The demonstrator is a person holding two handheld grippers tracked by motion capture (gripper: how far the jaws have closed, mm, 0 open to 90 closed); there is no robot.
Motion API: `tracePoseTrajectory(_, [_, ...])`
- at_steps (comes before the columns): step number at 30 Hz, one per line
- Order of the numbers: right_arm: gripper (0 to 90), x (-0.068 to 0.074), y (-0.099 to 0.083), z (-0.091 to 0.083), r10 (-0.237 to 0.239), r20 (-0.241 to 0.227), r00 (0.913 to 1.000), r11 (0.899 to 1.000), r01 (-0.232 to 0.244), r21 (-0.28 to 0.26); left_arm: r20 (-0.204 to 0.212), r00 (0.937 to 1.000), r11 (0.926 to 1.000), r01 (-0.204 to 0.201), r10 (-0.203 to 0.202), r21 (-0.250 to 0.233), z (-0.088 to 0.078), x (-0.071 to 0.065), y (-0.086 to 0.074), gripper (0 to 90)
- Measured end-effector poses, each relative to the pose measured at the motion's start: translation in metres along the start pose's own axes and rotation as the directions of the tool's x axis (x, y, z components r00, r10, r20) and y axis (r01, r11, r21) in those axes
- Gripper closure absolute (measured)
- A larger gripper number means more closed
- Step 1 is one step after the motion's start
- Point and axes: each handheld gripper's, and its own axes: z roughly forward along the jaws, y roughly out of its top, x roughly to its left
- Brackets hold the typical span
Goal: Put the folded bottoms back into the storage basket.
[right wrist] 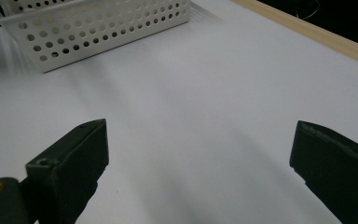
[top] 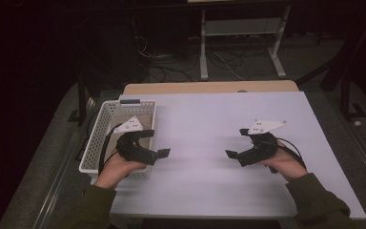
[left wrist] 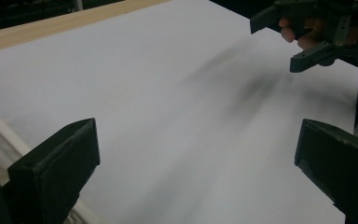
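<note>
Left gripper (top: 156,143), right gripper (top: 237,142), jaws wide apart

Basket (top: 95,143) white perforated plastic; table (top: 209,143) matt white, wood edge; tools matt black plastic

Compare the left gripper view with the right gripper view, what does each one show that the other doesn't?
Left gripper view: the right tongs farther off, held open in a hand, past the left tongs, whose jaws stand wide apart with nothing between them.
Right gripper view: the white perforated basket at the top left.
Both: a wide-open pair of black jaws over the bare white table surface, and the table's wooden edge.
</note>
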Motion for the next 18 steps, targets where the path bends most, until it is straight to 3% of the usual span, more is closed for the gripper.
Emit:
tracePoseTrajectory(10, [4.3, -0.003, -0.020, -0.028, 0.011, 0.030, 0.9995, 1.000, -0.011, 0.000, 0.045, 0.9988, 0.9995, -0.018, 0.019, -0.024, 0.003, -0.008, -0.016, 0.0])
tracePoseTrajectory(18, [3.1, -0.004, -0.039, -0.045, 0.033, 0.048, 0.9983, 0.999, -0.033, 0.004, 0.054, 0.9982, 0.9994, -0.024, 0.026, -0.026, 0.003, -0.009, -0.021, 0.1])
